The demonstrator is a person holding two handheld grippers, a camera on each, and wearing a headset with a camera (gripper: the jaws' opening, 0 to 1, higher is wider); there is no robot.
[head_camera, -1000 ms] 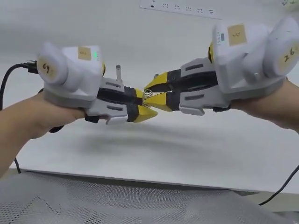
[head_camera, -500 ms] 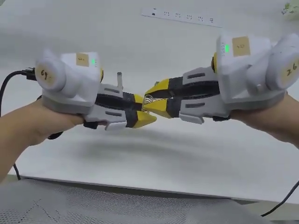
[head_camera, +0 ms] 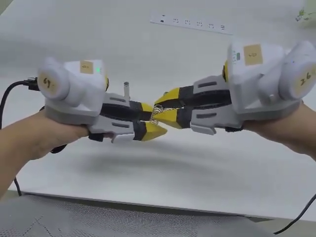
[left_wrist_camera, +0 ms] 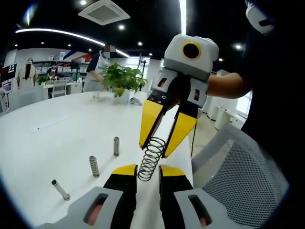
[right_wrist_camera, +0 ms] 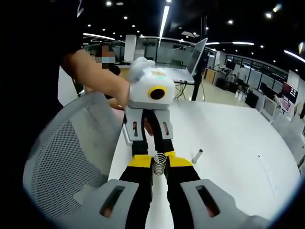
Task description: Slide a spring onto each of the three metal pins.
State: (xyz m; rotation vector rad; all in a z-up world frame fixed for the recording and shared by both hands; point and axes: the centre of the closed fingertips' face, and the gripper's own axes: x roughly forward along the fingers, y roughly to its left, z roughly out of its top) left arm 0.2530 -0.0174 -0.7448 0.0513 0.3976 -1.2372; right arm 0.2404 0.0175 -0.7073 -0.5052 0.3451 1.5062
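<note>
Yellow wedge tips of the left gripper (head_camera: 155, 122) and the right gripper (head_camera: 158, 107) meet nose to nose above the smooth white table (head_camera: 207, 163) in the head view. A small wire spring (head_camera: 154, 117) sits between them, clear of the tabletop. Both bodies are glossy white plastic with tan paper labels, black arms and grey side plates. One slim metal pin (head_camera: 126, 91) stands upright just behind the left gripper. A white power strip (head_camera: 191, 22) lies at the far side, a black cable (head_camera: 10, 86) curves at the left, and a grey mesh chair (head_camera: 123, 222) lies along the near edge.

From the left gripper view, its own jaws are drawn close together with the spring's lower end lodged between the yellow tips. A sliver of gap shows on one side, so I cannot tell whether they pinch it. The right gripper's tapered jaws form a narrow V around the coil's upper end. Three pins stand in a row on the table: a smooth bare pin (left_wrist_camera: 60, 189) nearest this camera, then a middle pin (left_wrist_camera: 94, 166) and a far pin (left_wrist_camera: 116, 146), each sheathed in a coil. A leafy plant (left_wrist_camera: 121, 81) stands farther along the table.

From the right gripper view, its own jaws press both sides of the spring, which fills the gap between the tips. A short grey pin (right_wrist_camera: 197, 156) stands just right of the tips.
</note>
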